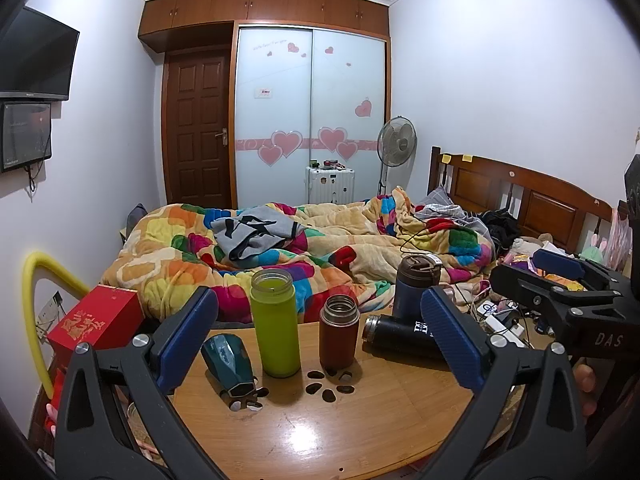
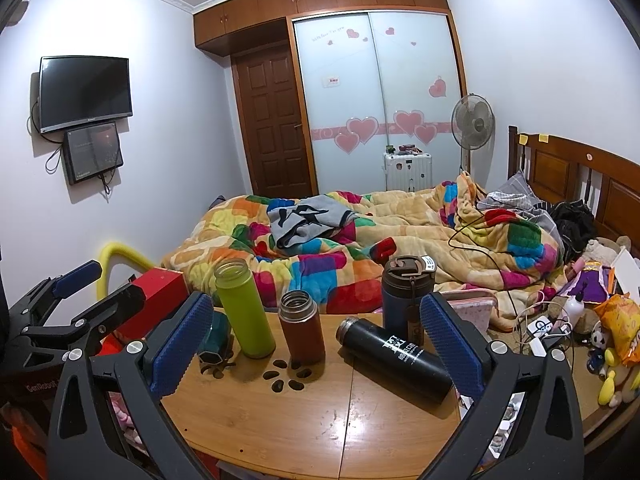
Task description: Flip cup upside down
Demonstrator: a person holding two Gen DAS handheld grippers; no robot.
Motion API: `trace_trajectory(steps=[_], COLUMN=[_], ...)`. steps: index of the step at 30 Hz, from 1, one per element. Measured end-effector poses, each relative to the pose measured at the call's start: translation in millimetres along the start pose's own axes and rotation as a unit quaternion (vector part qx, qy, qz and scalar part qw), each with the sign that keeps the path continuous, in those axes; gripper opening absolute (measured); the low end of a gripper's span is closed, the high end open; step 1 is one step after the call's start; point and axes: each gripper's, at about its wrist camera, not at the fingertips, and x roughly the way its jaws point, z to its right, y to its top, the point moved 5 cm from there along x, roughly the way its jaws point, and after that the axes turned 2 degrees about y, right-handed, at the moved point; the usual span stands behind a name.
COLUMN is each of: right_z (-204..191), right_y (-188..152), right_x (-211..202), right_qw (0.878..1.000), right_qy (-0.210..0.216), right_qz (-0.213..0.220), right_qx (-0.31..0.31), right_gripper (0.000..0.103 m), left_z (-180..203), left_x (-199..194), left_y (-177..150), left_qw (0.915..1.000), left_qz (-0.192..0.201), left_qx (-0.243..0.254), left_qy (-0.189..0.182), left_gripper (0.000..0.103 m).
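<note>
Cup: which one is meant is unclear; five stand or lie on the wooden table [image 1: 304, 432]. My best guess is the brown cup [image 1: 338, 332], upright and open-mouthed, almost centred ahead of the left gripper [image 1: 320, 340].
Other cups: green cup [image 1: 275, 322] upright just left of the brown one; teal cup [image 1: 229, 364] tipped over farther left; black cup [image 2: 394, 360] lying on its side; dark blue cup [image 2: 406, 294] upright with its lid on, behind the black one.
Long axis: the brown cup's runs straight up; the black cup's lies along the table, mouth toward the brown cup.
Left gripper: spread wide, holding nothing, back from the cups; the brown and green cups both show between its blue pads [image 1: 188, 336].
Right gripper: [image 2: 318, 340] also wide open and empty; the black cup lies close to its right pad.
Nearer hand: left looks better lined up on the brown cup, right on the black one.
Coming move: likely a forward reach to close across the cup's body, then a turn of the wrist.
Surface: smooth, glossy wood with flower-shaped cut-outs [image 1: 330, 386] right at the brown cup's foot.
Room: a bedroom; bed with patchwork quilt [image 1: 280, 248] behind the table, red box [image 1: 96, 316] at the left.
</note>
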Motion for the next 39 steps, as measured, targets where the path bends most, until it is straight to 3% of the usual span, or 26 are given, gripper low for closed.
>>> trace_trajectory(steps=[39], right_z=[-5.4], right_y=[0.2], right_x=[-0.2], right_qw=[1.0], right_qy=[0.002], right_qz=[-0.001], right_qx=[0.001], right_gripper=[0.103], left_z=[-5.0], left_x=[-3.3], left_y=[-1.9], left_qw=[0.9999], left_qz=[-0.003], left_qx=[0.0], left_qy=[0.013], left_gripper=[0.103])
